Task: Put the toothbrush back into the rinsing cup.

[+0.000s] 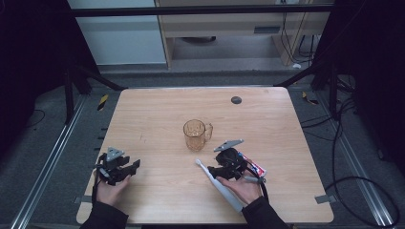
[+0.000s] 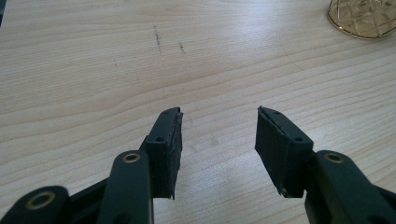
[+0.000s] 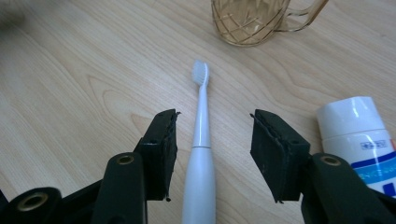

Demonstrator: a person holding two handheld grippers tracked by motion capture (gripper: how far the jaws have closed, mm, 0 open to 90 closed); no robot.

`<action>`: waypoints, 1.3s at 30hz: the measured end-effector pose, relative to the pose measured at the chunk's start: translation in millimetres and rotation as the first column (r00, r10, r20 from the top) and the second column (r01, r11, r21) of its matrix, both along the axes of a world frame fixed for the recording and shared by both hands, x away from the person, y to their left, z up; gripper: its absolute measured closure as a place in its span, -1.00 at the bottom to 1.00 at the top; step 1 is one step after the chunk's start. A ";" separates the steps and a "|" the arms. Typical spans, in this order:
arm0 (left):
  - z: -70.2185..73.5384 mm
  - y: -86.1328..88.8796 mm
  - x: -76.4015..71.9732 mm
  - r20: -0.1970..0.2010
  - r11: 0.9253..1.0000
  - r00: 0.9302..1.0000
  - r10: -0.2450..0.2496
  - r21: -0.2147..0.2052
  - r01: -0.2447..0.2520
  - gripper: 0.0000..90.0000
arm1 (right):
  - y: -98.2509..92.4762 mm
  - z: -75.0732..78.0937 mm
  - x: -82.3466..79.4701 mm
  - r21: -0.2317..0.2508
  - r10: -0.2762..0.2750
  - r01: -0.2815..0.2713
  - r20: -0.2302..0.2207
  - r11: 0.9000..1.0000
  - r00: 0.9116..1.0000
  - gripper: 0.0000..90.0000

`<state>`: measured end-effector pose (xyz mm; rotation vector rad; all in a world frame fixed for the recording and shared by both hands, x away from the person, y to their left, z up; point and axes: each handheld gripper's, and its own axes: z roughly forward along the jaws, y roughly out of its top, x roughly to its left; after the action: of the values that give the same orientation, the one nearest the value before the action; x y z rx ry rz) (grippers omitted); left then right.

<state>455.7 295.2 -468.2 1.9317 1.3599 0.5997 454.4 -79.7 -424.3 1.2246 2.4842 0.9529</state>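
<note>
Over toothbrush (image 3: 201, 154): right gripper (image 3: 212, 140) low, level, half-open, straddling handle, not touching; left gripper (image 2: 218, 135) open, empty.

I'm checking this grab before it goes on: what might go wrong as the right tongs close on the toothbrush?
The toothbrush lies flat between the open right tongs, nearer one pad; an off-centre squeeze may spin it or let it slip. The toothpaste tube lies right beside the other pad and may get nudged. The amber mug stands just past the bristles, so a forward push could knock it.
</note>
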 end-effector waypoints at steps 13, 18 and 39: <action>-0.1 0.1 0.2 -0.006 1.000 1.000 -0.003 0.007 0.003 0.11 | 8.7 -15.2 4.2 -0.063 0.028 -0.033 -0.083 0.997 0.996 0.20; -0.1 -0.4 0.2 -0.007 1.000 1.000 -0.005 0.008 0.005 0.11 | 8.6 -18.4 3.6 -0.080 0.033 -0.042 -0.108 0.996 0.994 0.21; -0.6 -0.3 0.6 -0.011 1.000 1.000 -0.003 0.009 0.004 0.11 | 9.9 -35.9 2.8 -0.145 0.043 -0.072 -0.193 0.987 0.980 0.23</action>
<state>456.3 294.8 -468.9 1.9466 1.3624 0.5954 457.3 -69.8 -460.1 1.2527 2.6952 0.6719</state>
